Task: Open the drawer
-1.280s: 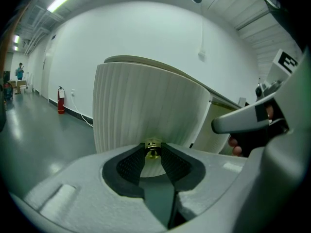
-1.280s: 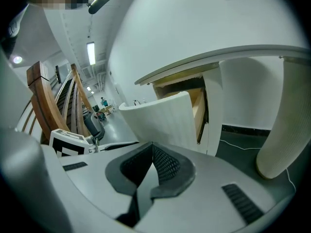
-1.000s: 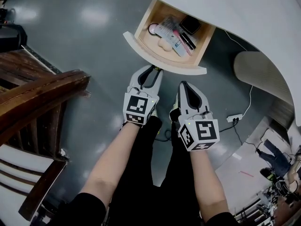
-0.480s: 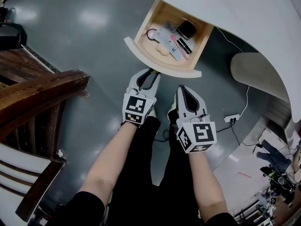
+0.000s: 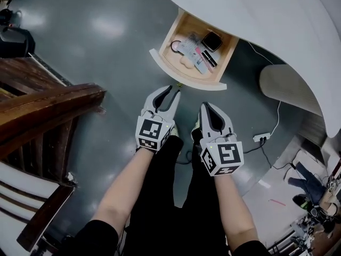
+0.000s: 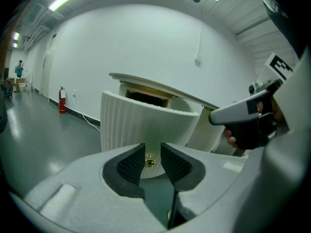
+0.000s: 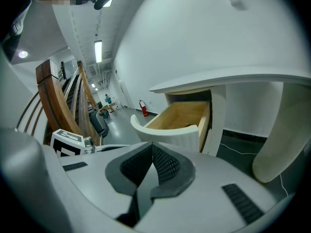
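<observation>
Drawer [image 5: 184,77] stands well out from under desk [image 5: 277,20], contents exposed; task looks done. Left gripper [image 5: 173,92] just short of front, jaws apart, knob [image 6: 149,162] lined up between them, untouched, so no grip needed. Right gripper [image 5: 205,106] jaws together, empty, idle alongside.

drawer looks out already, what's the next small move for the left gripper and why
Probably ease the left gripper back and clear: the drawer stands well out from under the tabletop, contents showing, and the gripper's fingers are apart, short of the brass knob, gripping nothing.
</observation>
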The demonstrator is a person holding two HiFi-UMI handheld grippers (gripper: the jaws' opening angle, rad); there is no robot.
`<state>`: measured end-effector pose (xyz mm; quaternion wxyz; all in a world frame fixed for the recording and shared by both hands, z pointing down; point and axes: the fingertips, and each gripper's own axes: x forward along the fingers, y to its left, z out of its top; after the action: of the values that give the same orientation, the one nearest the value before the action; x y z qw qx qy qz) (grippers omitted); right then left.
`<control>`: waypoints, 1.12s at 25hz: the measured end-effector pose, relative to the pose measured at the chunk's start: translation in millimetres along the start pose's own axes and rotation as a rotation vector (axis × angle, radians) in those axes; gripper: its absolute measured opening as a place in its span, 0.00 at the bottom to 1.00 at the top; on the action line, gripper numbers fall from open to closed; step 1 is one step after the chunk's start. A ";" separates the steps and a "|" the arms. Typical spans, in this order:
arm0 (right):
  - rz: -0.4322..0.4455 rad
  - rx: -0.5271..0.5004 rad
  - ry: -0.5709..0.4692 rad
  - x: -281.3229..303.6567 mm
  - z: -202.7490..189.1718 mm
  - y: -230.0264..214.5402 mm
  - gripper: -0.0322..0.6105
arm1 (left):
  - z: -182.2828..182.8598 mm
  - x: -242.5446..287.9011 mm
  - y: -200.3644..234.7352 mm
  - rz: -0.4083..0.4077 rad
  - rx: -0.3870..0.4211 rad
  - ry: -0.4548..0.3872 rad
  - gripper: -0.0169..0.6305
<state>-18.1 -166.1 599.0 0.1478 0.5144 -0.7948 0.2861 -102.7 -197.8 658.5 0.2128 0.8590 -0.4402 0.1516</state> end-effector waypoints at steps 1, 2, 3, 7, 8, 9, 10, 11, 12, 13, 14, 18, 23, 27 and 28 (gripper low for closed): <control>0.004 -0.008 -0.006 -2.1 5.7 2.2 0.07 | 7.7 -4.4 -2.4 -0.004 0.000 -0.004 0.19; 0.007 -0.016 -0.012 -4.9 12.0 4.5 0.07 | 16.3 -9.2 -5.6 -0.009 0.001 -0.010 0.19; 0.010 -0.023 -0.017 -8.2 18.4 6.9 0.07 | 25.4 -14.5 -9.5 -0.015 0.002 -0.015 0.18; 0.020 -0.040 -0.035 -24.8 44.2 20.8 0.07 | 63.3 -39.3 -29.5 -0.043 0.005 -0.040 0.15; 0.024 -0.044 -0.041 -30.3 51.4 25.8 0.07 | 73.1 -46.6 -35.0 -0.049 0.007 -0.046 0.14; 0.027 -0.048 -0.048 -35.6 59.0 30.6 0.07 | 83.1 -53.3 -40.4 -0.054 0.011 -0.052 0.14; 0.031 -0.052 -0.056 -40.2 67.0 34.2 0.07 | 93.2 -58.7 -45.1 -0.057 0.015 -0.057 0.13; 0.036 -0.055 -0.062 -43.9 75.1 36.6 0.07 | 103.3 -62.9 -48.9 -0.058 0.018 -0.061 0.13; 0.040 -0.057 -0.069 -46.9 82.8 38.5 0.07 | 112.9 -66.4 -51.9 -0.058 0.019 -0.065 0.12; 0.044 -0.060 -0.075 -49.9 89.9 40.3 0.07 | 121.7 -70.0 -54.3 -0.057 0.018 -0.069 0.12; 0.049 -0.063 -0.081 -53.0 96.3 42.4 0.07 | 129.7 -74.0 -56.6 -0.057 0.014 -0.074 0.11; 0.063 -0.077 -0.106 -67.0 118.4 52.3 0.07 | 158.2 -92.1 -66.4 -0.066 -0.007 -0.092 0.09; 0.076 -0.100 -0.135 -87.6 145.5 62.4 0.07 | 191.4 -111.3 -78.0 -0.074 -0.019 -0.101 0.07; 0.086 -0.117 -0.172 -108.0 174.6 69.7 0.07 | 218.5 -125.6 -93.3 -0.093 -0.015 -0.098 0.06; 0.091 -0.125 -0.183 -112.8 183.5 72.0 0.07 | 226.6 -128.7 -96.7 -0.096 -0.013 -0.103 0.06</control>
<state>-24.0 -172.6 372.0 0.0931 0.4916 -0.8437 0.1942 -79.6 -171.4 382.7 0.2026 0.8844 -0.4099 0.0939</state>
